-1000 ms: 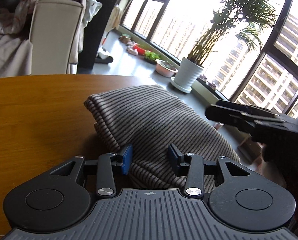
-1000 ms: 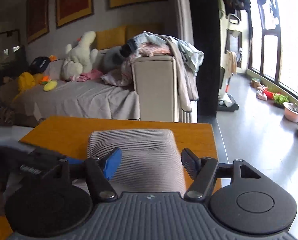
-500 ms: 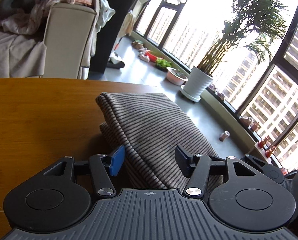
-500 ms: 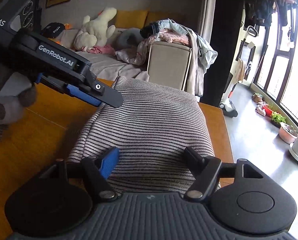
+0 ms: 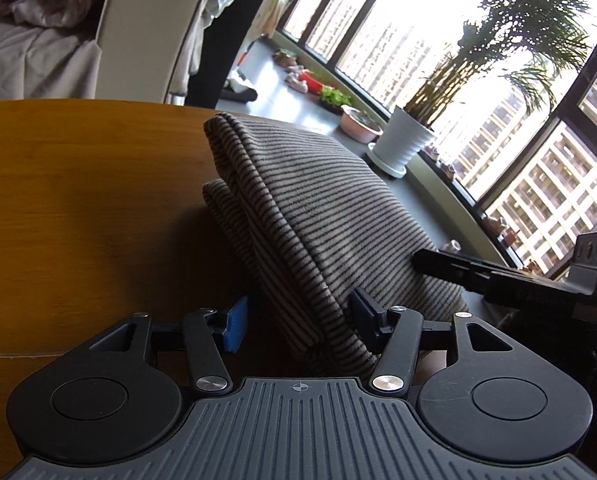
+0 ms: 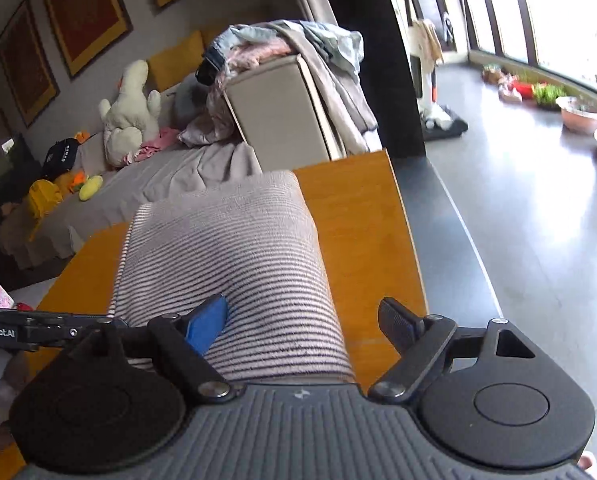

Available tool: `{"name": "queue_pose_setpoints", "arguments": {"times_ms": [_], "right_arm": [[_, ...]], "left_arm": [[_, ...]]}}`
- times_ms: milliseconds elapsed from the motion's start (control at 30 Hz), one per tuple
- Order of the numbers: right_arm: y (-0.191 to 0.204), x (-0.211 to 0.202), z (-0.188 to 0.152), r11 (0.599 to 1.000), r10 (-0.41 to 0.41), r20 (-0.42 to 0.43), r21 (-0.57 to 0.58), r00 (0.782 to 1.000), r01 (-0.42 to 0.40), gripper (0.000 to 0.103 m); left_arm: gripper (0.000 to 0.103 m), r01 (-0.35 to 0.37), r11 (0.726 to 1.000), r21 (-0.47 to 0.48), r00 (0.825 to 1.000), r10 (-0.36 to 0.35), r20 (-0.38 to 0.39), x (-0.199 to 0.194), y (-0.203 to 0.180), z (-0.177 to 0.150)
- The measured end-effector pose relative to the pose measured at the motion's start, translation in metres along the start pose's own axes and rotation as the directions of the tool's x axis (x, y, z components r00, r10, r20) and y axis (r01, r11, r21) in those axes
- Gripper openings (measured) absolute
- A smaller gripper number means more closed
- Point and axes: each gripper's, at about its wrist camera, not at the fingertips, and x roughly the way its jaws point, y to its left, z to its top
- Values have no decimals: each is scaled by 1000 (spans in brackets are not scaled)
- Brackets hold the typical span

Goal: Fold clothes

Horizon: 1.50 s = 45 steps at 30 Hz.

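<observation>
Garment: folded striped garment (image 5: 318,216) on wooden surface (image 5: 78,184).
Left tool (image 5: 298,320): spread, straddling the garment's near end.
Right tool (image 6: 304,322): spread, above same garment.

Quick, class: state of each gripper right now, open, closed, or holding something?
Left gripper: open, jaws either side of the striped garment's near end.
Right gripper: open, jaws wide apart over the same garment, not clamped.
</observation>
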Motion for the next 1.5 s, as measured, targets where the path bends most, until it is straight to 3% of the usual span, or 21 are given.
{"name": "queue_pose_setpoints", "arguments": {"times_ms": [33, 67, 100, 200, 367, 500, 633, 733, 900, 1067, 1200, 1300, 1367, 1433, 1500], "right_arm": [[-5, 3, -6, 999, 29, -7, 44, 1000, -29, 83], [-6, 5, -11, 996, 52, -8, 69, 999, -52, 83], [-6, 5, -16, 995, 69, -4, 79, 998, -68, 83], [8, 4, -25, 998, 56, -1, 22, 998, -56, 83], [11, -4, -10, 999, 40, 30, -2, 999, -40, 83], [2, 7, 5, 998, 36, 20, 41, 999, -37, 83], [12, 34, 11, 994, 92, -51, 59, 994, -89, 77], [30, 49, 19, 989, 126, -89, 87, 988, -118, 68], [80, 86, 26, 982, 185, -133, 62, 974, -178, 66], [137, 142, 32, 966, 257, -141, 18, 956, -257, 66], [168, 174, 39, 957, 284, -146, -24, 948, -291, 68], [175, 178, 43, 958, 277, -144, -35, 950, -285, 69], [178, 168, 44, 963, 241, -121, -90, 963, -253, 72], [185, 151, 45, 959, 198, -76, -192, 977, -209, 74], [194, 133, 44, 942, 167, -7, -293, 986, -162, 74]], "left_arm": [[65, 8, 1000, -11, 1000, -7, 5, -2, 2, 1], [79, 19, 1000, -20, 1000, -19, 5, -3, 4, 2], [85, 30, 999, -28, 1000, -30, 4, -2, 6, 3], [87, 50, 998, -38, 999, -50, -15, 9, 7, 1], [88, 76, 996, -53, 996, -78, -33, 26, 8, -3], [81, 92, 995, -32, 995, -93, -39, 29, 7, 0], [60, 119, 993, -16, 992, -119, -38, 24, 9, 1], [58, 50, 998, 24, 999, -50, -6, 11, 22, 9], [55, -39, 999, -11, 999, 40, 30, -23, 70, 25], [55, -155, 986, -61, 984, 160, 79, -57, 115, 33], [56, -181, 978, -101, 976, 191, 108, -71, 140, 39], [56, -182, 978, -103, 971, 195, 139, -82, 143, 44], [54, -197, 978, -71, 955, 208, 210, -97, 136, 52], [54, -204, 979, -26, 936, 203, 286, -109, 127, 61], [55, -167, 986, 1, 930, 157, 333, -113, 120, 78]]}}
